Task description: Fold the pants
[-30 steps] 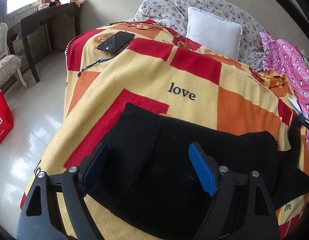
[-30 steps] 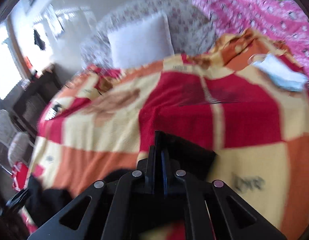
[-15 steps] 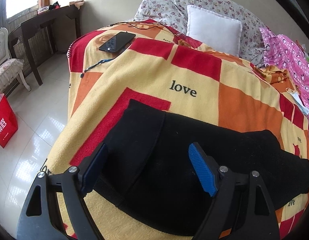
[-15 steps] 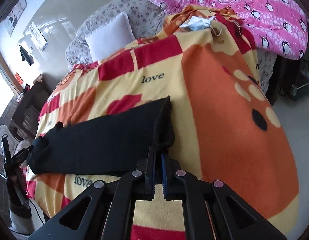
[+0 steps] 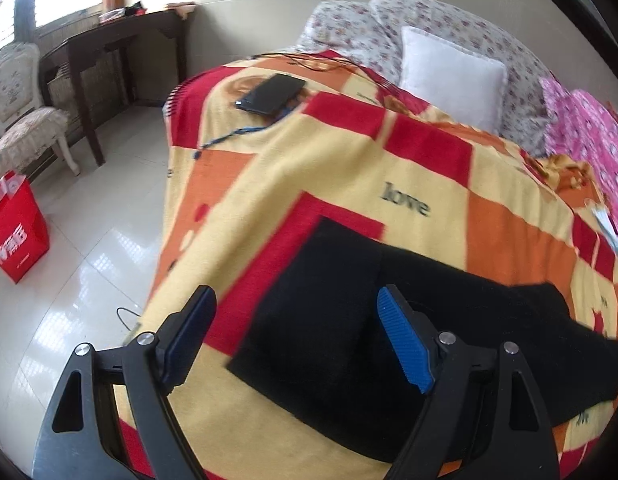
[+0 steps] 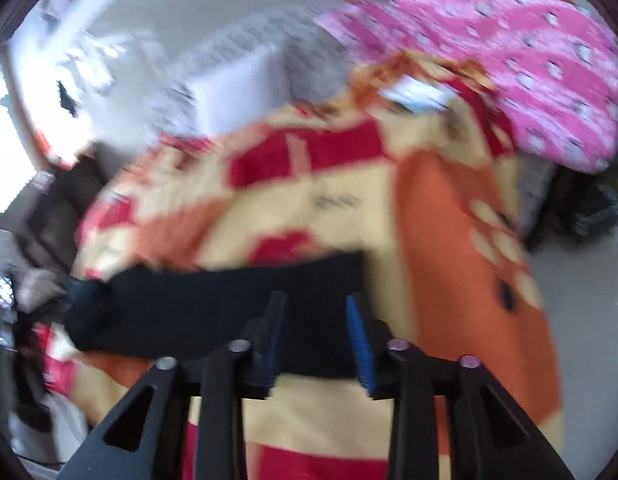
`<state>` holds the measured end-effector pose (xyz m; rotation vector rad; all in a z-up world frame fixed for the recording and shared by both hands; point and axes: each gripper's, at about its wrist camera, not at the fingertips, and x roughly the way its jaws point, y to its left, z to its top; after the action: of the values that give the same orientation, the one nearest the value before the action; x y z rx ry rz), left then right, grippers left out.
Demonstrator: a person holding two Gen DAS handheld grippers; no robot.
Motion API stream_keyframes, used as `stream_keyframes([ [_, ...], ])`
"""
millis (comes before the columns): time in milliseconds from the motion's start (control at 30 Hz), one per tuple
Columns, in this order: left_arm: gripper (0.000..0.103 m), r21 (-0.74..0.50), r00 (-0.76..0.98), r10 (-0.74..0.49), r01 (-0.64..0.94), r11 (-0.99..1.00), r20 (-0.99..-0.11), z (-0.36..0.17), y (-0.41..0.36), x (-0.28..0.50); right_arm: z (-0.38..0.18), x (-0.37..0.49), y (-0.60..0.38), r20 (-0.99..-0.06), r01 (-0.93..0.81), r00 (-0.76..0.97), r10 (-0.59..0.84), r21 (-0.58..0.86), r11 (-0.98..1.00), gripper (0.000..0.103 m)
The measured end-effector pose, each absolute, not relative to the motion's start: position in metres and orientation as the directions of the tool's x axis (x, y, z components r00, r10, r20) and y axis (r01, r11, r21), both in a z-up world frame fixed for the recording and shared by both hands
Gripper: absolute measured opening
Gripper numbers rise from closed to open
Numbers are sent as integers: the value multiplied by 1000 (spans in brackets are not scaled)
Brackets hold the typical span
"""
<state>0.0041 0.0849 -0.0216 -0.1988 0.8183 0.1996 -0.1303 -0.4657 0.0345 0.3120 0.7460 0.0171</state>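
While the black pants (image 5: 409, 328) lie stretched in a long band across the near part of the bed, on the red, orange and yellow checked blanket (image 5: 329, 184), both tongs stand over them with nothing gripped. Left tongs (image 5: 297, 336): jaws spread wide, blue pads clear of the cloth; the squared end of the pants lies between and below them, toward 6 o'clock in that view, the rest running off toward 4 o'clock. Right tongs (image 6: 317, 336): jaws parted and opening; the other end of the pants (image 6: 229, 308) lies behind the gap, and the pads do not press on it. This view is motion-blurred, so contact with the fabric edge cannot be judged finely. In the left view, a dark phone (image 5: 271, 94) lies on the blanket at 12 o'clock, a white cushion (image 5: 453, 80) at 1 o'clock, pink bedding (image 5: 585, 136) at 2 o'clock. A red bag (image 5: 17, 236) stands on the floor at 9 o'clock.
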Motion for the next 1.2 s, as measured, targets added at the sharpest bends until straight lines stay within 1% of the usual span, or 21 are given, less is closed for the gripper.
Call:
stream_keyframes([
  [33,83,-118,665,95,-268,956,-741,-23,92,6,39,-117,-447,-641,18,741,201,319,948,38],
  [100,83,-136,656,86,-280,950,-750,-25,98,9,37,-86,-408,-632,-109,705,321,351,930,39],
  [233,83,-146,656,98,-307,941,-748,-30,105,12,15,-10,-325,-644,-268,612,459,377,886,40],
  [300,83,-162,645,71,-294,942,-761,-36,104,14,2,20,-295,-667,-303,557,495,391,869,40],
  [400,83,-127,638,82,-275,953,-765,-40,99,12,-19,56,-257,-715,-339,471,517,394,854,40],
  [433,83,-118,640,83,-265,957,-764,-41,97,10,-24,61,-248,-716,-358,445,538,408,840,38],
  [467,82,-116,644,79,-255,960,-761,-41,96,8,-29,63,-242,-716,-372,425,553,419,828,26],
  [500,74,-115,646,75,-246,962,-759,-42,95,6,-30,64,-235,-715,-381,421,558,419,824,14],
  [533,67,-121,648,56,-225,967,-759,-42,93,5,-29,62,-229,-722,-391,444,531,378,839,6],
  [567,50,-128,647,38,-208,970,-762,-43,92,5,-25,59,-225,-725,-408,464,510,336,849,5],
  [600,41,-138,643,17,-190,972,-766,-43,90,6,-20,57,-224,-717,-416,475,510,328,848,5],
  [633,41,-131,645,22,-188,973,-764,-42,88,4,-13,55,-229,-698,-414,499,514,330,849,5],
  [700,32,-110,657,42,-189,976,-753,-39,85,2,-1,51,-241,-668,-395,545,506,328,858,4],
  [733,30,-109,662,46,-191,976,-748,-38,85,-1,1,48,-243,-668,-382,568,481,303,873,4],
  [867,23,-114,664,64,-222,968,-745,-41,95,-6,-21,60,-238,-726,-324,581,366,207,923,0],
  [933,23,-117,655,63,-227,967,-753,-44,98,-5,-32,67,-241,-743,-304,555,374,237,923,0],
  [967,21,-111,657,66,-224,968,-751,-43,97,-6,-29,64,-244,-731,-305,553,399,268,914,5],
  [1033,16,-95,666,77,-219,971,-742,-37,96,-9,-13,50,-246,-688,-329,581,436,291,898,7],
  [1100,16,-95,665,73,-214,972,-744,-35,96,-10,5,30,-242,-656,-380,588,473,292,878,25],
  [1133,16,-101,658,65,-211,972,-750,-36,97,-9,14,17,-235,-637,-424,575,513,304,853,40],
  [1200,16,-113,654,58,-216,970,-754,-38,99,-9,24,-6,-212,-612,-534,523,593,308,788,42],
])
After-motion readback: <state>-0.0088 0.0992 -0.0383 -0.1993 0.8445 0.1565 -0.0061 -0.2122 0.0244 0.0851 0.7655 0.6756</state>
